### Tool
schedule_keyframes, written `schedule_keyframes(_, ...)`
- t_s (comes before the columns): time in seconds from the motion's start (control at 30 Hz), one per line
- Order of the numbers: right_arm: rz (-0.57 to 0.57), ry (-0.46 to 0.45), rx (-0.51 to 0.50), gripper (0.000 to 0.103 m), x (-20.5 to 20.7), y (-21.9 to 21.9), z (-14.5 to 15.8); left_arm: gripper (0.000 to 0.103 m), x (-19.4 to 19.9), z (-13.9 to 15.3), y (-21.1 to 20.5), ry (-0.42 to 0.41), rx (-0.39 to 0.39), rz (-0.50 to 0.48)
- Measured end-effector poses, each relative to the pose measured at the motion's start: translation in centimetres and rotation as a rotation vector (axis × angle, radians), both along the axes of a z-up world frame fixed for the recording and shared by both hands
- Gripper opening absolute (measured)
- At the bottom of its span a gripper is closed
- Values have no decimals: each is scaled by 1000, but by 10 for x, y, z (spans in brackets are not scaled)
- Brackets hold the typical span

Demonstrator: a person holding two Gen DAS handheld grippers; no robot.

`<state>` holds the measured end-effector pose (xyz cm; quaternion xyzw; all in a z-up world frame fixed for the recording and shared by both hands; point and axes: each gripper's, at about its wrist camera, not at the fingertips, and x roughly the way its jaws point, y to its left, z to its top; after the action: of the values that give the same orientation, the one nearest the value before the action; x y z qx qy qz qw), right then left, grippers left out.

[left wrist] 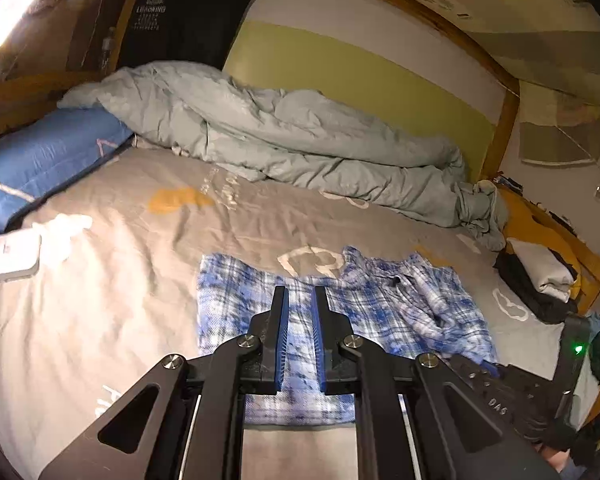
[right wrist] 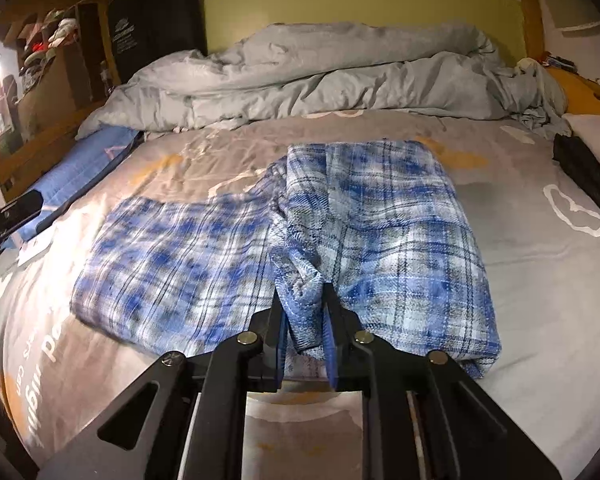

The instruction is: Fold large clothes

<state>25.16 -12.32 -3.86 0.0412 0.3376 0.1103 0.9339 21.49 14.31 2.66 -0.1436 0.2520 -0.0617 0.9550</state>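
Right tool (right wrist: 304, 304), lower centre of the right wrist view: narrow gap, a bunched fold of the blue-and-white plaid flannel shirt (right wrist: 380, 216) sits between its blue pads. The pads look to be touching the cloth on both sides, so I read it as pinching the fold, loosely at most. Probably held there because this corner has been carried over onto the shirt body; the right half of the shirt lies doubled, thick and rounded, while the left half is flat and single-layer toward the frame's left.

Left tool (left wrist: 300, 300), lower centre of the left wrist view: jaws nearly together, nothing between them. It hovers over the near edge of the same shirt (left wrist: 236, 292), near mid-bottom of that frame; touching or not, can't tell. Likely parked to steady the flat side or waiting for its own corner.

The shirt lies on the grey printed bedsheet (right wrist: 540, 280), centre of the bed, so there's a broad flat surface for folding. A crumpled grey-green duvet (right wrist: 320, 76) is pushed to the upper part of the frame, against the wall, out of the folding area. A blue pillow (left wrist: 40, 160) is at left, and stacked folded clothes (left wrist: 540, 276) at right edge, apparently a finished pile.
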Motion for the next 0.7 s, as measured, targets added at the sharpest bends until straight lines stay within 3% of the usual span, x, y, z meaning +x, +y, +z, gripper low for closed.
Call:
schedule_keyframes(0.1, 54, 7, 19, 38, -3, 1, 2, 12, 0, 1, 1, -10, 13, 5)
schedule_keyframes(0.13, 76, -8, 52, 53, -7, -1, 5, 12, -1, 1, 1, -12, 18, 10)
schedule_keyframes(0.17, 78, -36, 81, 65, -12, -4, 9, 12, 0, 0, 1, -11, 20, 11)
schedule_keyframes(0.2, 59, -90, 117, 70, -20, -10, 14, 13, 1, -1, 1, -5, 16, 10)
schedule_keyframes(0.27, -1, -182, 164, 94, -30, -22, 23, 13, 2, -2, 2, 1, 12, 11)
schedule_keyframes(0.3, -42, -216, 181, 98, -33, -29, 26, 13, 2, -3, 2, 1, 14, 11)
schedule_keyframes(0.37, -122, -231, 176, 102, -29, -41, 30, 13, 1, -2, 2, -2, 20, 10)
schedule_keyframes(0.5, -207, -152, 97, 102, -8, -55, 24, 18, 3, -3, 2, -9, 25, 4)
schedule_keyframes(0.6, -170, -56, 77, 102, 8, -59, 13, 36, 1, -3, 1, -16, 30, 10)
schedule_keyframes(0.67, -149, -2, 76, 102, 16, -58, 4, 64, 0, -3, 2, -21, 37, 21)
schedule_keyframes(0.7, -134, 24, 76, 102, 19, -55, -1, 71, -1, -3, 3, -28, 39, 31)
